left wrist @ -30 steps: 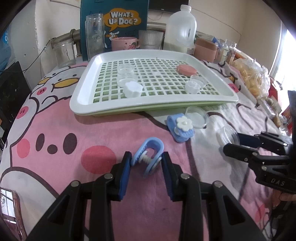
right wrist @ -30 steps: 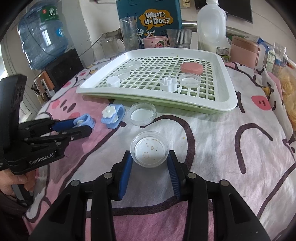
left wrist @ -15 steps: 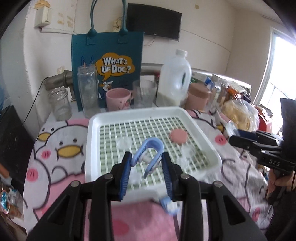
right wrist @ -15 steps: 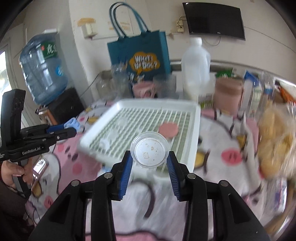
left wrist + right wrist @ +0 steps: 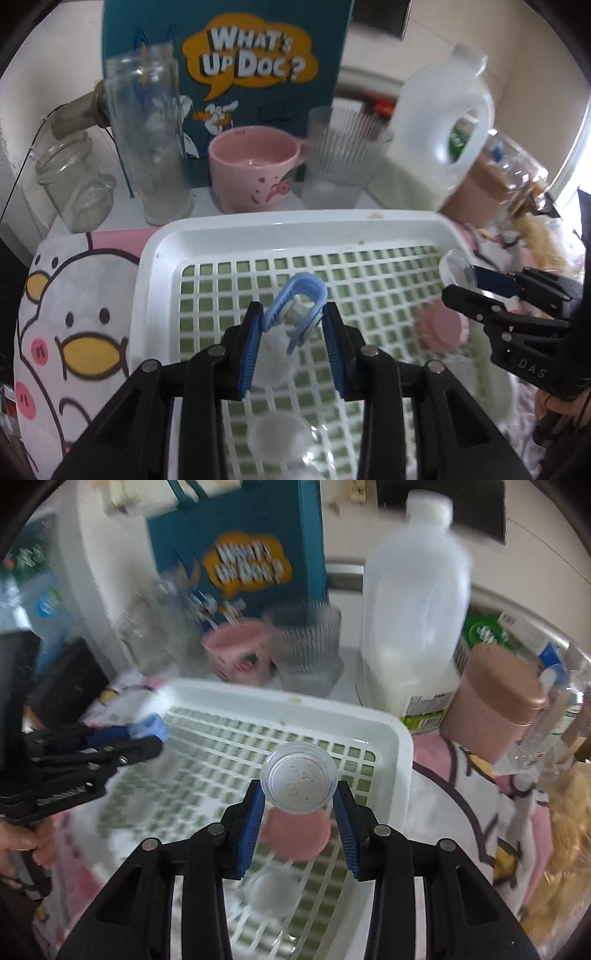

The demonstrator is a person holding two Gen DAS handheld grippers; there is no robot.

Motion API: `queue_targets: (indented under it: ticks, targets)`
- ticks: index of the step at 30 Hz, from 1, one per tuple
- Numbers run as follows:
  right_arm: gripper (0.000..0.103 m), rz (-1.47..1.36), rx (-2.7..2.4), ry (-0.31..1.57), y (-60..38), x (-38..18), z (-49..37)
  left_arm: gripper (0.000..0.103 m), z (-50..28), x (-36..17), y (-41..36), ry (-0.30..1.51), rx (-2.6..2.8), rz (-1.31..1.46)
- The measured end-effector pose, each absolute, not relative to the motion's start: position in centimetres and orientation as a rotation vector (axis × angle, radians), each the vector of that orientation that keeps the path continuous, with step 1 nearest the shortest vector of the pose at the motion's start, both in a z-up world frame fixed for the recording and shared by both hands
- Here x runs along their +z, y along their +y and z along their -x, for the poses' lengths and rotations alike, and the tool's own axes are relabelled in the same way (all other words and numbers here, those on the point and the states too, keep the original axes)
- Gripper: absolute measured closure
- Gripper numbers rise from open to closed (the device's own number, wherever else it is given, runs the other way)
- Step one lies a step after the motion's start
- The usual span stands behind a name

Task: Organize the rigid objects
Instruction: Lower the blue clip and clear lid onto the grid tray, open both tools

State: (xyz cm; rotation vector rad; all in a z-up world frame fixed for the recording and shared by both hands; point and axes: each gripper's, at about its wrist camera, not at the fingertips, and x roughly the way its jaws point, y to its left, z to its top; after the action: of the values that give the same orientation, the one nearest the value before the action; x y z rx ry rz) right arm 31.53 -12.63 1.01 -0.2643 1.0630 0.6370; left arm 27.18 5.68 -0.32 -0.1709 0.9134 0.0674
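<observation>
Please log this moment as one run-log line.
left gripper: grips blue U-shaped plastic clip | right gripper: grips clear round plastic lid | both above white slotted tray

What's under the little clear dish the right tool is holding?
Below the clear dish, a pink round lid lies on the white slotted tray. The dish covers the lid's far edge, so that part can't be seen.

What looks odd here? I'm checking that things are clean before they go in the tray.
The clear round lid in the right tool has brownish specks on it, so it looks soiled. A small crumb-like speck also sits on the white tray's far rim.
</observation>
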Motion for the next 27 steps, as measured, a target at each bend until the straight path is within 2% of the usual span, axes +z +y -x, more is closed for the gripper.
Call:
queue_targets:
  ticks: [10, 12, 13, 14, 16, 18, 22, 25, 27]
  targets:
    - [0.065, 0.294, 0.570, 1.098, -11.1, -2.1, -33.8, 0.070, -29.1, -2.5, 7.0, 0.952, 0.113, 0.224]
    - [0.063, 0.268, 0.558, 1.102, -11.4, -2.3, -34.0, 0.048, -28.9, -2.5, 7.5, 0.945, 0.092, 0.263]
    - [0.057, 0.249, 0.560, 1.108, -11.7, -2.2, -34.1, 0.024, -28.6, -2.1, 7.7, 0.923, 0.086, 0.272]
    - [0.053, 0.225, 0.577, 1.100, -12.0, -1.6, -34.0, 0.017, -28.0, -1.4, 7.8, 0.887, 0.081, 0.278]
    - [0.052, 0.199, 0.597, 1.038, -13.0, 0.6, -33.0, 0.017, -26.4, 0.6, 8.0, 0.823, 0.057, 0.289]
    - [0.046, 0.166, 0.627, 0.969, -14.1, 3.4, -31.6, 0.017, -24.3, 3.3, 8.0, 0.758, 0.041, 0.302]
    - [0.030, 0.071, 0.668, 0.787, -17.3, 10.2, -26.9, 0.017, -18.3, 9.0, 7.0, 0.583, 0.091, 0.255]
    - [0.016, 0.005, 0.706, 0.658, -19.5, 14.1, -22.6, 0.017, -14.1, 11.5, 5.6, 0.496, 0.100, 0.215]
    - [0.011, -0.012, 0.729, 0.596, -20.9, 15.7, -19.5, 0.017, -11.4, 12.1, 4.8, 0.456, 0.076, 0.208]
